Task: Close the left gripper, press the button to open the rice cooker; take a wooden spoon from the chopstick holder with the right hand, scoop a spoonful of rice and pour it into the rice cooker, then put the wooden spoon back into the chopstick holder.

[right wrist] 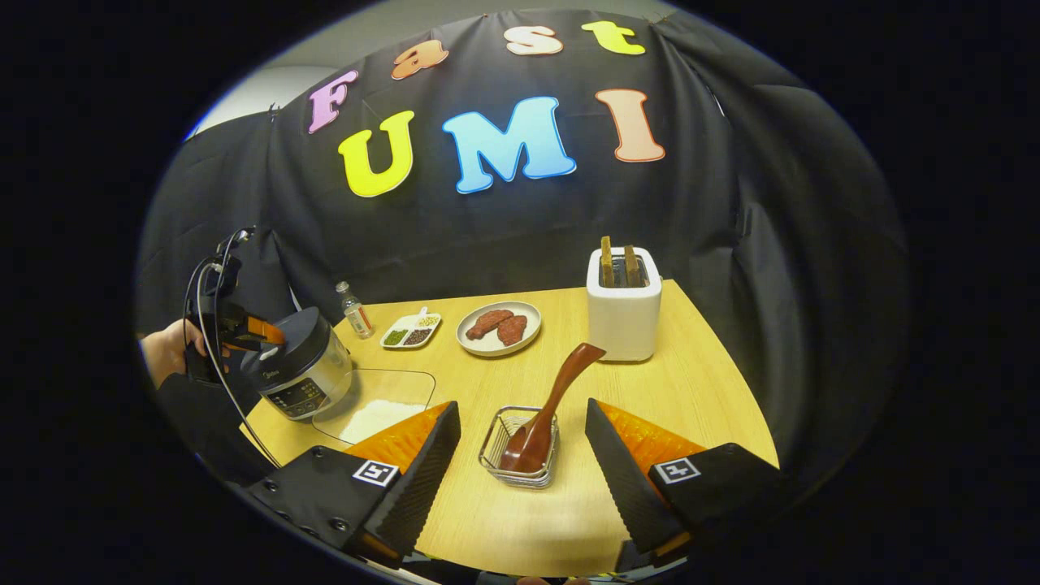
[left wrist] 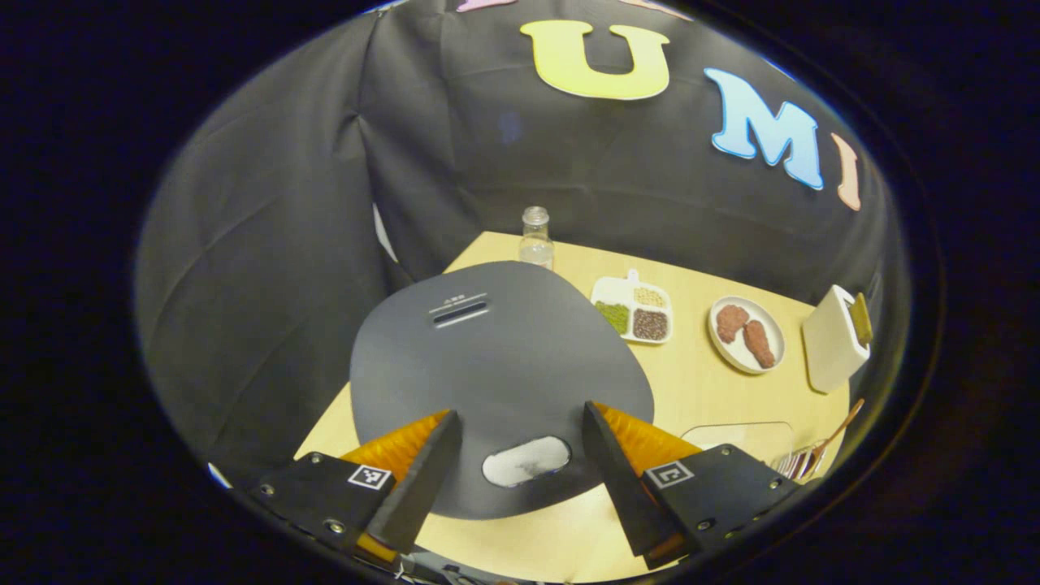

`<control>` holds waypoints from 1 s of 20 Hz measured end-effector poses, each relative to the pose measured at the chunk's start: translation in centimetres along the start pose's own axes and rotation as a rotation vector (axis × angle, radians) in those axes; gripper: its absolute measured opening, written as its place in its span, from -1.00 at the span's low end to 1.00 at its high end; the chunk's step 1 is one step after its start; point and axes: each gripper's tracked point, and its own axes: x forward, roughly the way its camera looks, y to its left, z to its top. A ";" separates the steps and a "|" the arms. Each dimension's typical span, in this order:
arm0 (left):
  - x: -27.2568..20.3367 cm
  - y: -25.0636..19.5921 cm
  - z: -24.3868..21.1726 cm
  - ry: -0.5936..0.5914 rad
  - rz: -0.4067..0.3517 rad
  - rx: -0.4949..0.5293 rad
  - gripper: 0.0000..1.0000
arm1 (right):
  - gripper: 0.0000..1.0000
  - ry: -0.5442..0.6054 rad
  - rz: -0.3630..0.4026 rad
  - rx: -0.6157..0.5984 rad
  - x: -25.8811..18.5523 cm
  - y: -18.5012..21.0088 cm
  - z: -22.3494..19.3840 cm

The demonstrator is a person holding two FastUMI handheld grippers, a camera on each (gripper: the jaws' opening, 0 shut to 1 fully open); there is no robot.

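Dim booth, soft overhead light, heavy fisheye warp at edges.
Light wooden table (right wrist: 691, 382) is the brightest area; the black cloth wall (right wrist: 772, 244) swallows light, its folds barely lit. Soft short shadows under the white toaster (right wrist: 623, 313) and wire basket (right wrist: 520, 447). Dull sheen on the grey rice cooker lid (left wrist: 520, 357). Centre sharp, rims smeared and curved.

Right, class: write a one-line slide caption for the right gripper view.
Open hand-held gripper faces a wooden spoon standing in its holder, rice cooker shut at left.
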 end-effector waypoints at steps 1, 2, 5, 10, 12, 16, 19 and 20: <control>-1.5 -0.5 -0.2 -0.033 -0.007 0.019 0.89 | 0.97 -0.002 -0.001 0.005 0.0 -0.5 0.3; -3.8 -0.9 0.0 -0.065 -0.014 0.051 0.89 | 0.97 -0.003 -0.002 0.011 0.0 -0.9 0.6; -9.4 -1.0 2.9 -0.185 0.000 0.141 0.90 | 0.96 -0.039 -0.008 0.009 -0.3 -1.2 3.0; -21.3 -2.9 12.7 -0.528 -0.087 0.152 0.90 | 0.96 -0.200 -0.070 -0.031 -2.1 -0.6 11.1; -25.8 -2.2 14.5 -0.646 -0.111 0.149 0.89 | 0.96 -0.287 -0.094 -0.004 -3.5 0.2 15.0; -31.0 -0.7 15.8 -0.772 -0.208 0.099 0.88 | 0.96 -0.447 -0.168 -0.013 -7.6 0.5 20.2; -33.4 0.4 15.4 -0.878 -0.258 0.071 0.87 | 0.96 -0.497 -0.225 -0.013 -10.9 0.5 20.4; -33.4 0.6 14.1 -0.894 -0.275 0.049 0.87 | 0.96 -0.515 -0.250 -0.016 -11.8 0.4 20.0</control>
